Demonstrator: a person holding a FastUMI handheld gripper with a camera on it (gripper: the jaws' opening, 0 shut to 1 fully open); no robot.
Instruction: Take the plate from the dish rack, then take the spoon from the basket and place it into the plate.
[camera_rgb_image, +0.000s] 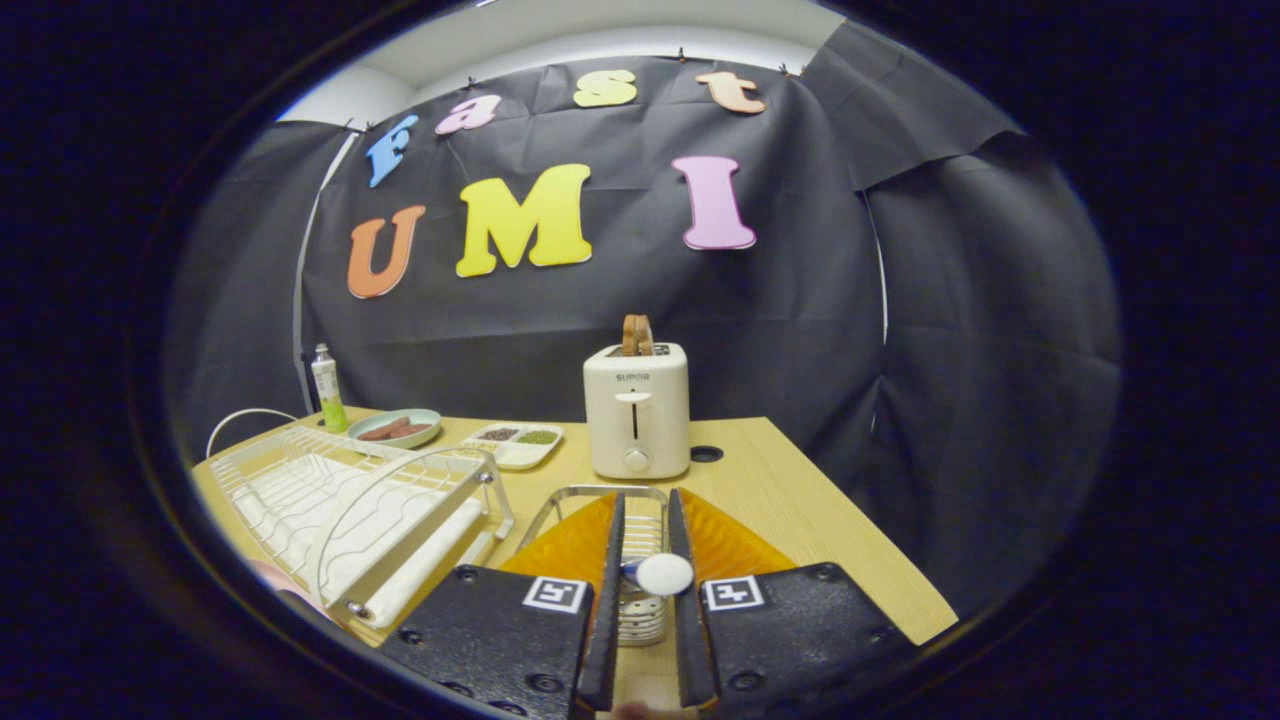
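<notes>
Spoon sits low in the middle of the frame, its pale rounded end poking up between the two fingers, with a bit of bluish handle beside it. The jaws of the gripper are nearly closed around it, just a narrow gap, and both fingers look like they press on that end, though honestly the contact is hard to be sure of from this angle.

Right below the spoon is the wire basket, and the orange plate lies flat on the bench just behind it, spreading out either side of the fingers. So the plate looks already out of the dish rack, which sits at lower left.

My worry: the grip is on a smooth, rounded end, so the spoon could pivot or slip out and drop back into the basket. The handle might also snag the wire on the way up and drag the basket along. The toaster stands just beyond the plate, so overshooting forward could bump it.
</notes>
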